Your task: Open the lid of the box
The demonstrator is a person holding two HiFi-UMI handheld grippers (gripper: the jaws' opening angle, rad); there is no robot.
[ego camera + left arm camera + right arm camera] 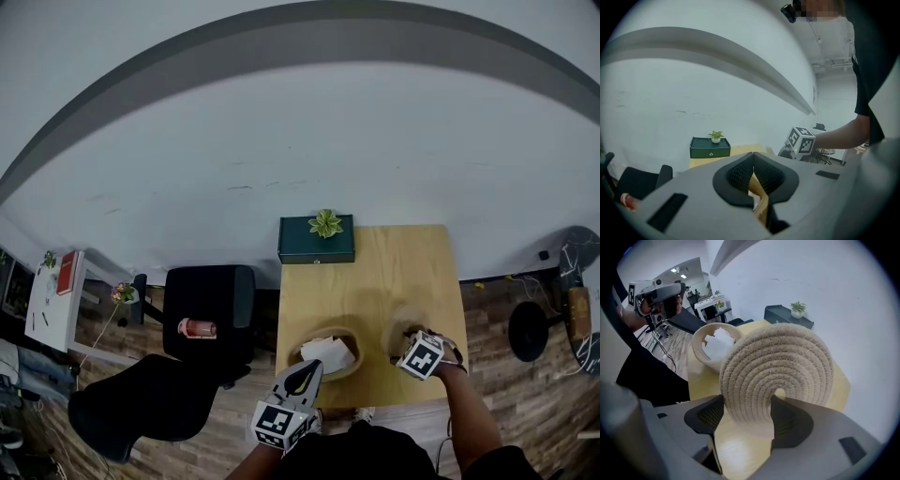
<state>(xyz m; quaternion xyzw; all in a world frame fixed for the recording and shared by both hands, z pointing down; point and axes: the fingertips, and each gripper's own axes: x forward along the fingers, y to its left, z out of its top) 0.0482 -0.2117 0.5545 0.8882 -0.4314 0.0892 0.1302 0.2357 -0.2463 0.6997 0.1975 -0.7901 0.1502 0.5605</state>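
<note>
The box is a round woven basket [349,336] at the wooden table's near edge, with white paper [328,353] showing inside. Its coiled woven lid [405,334] is off the basket and to its right. My right gripper [411,347] is shut on that lid; in the right gripper view the lid [778,366] stands tilted on edge between the pads of my right gripper [745,413], with the open basket [710,350] behind it. My left gripper [305,375] is at the basket's near rim; in the left gripper view its pads [753,176] are shut on the tan rim [761,201].
A dark green case [316,242] with a small potted plant [325,223] sits at the table's [394,272] far left corner. Black chairs [206,300] stand left of the table, and a round stool [530,328] stands to the right. A white wall lies behind.
</note>
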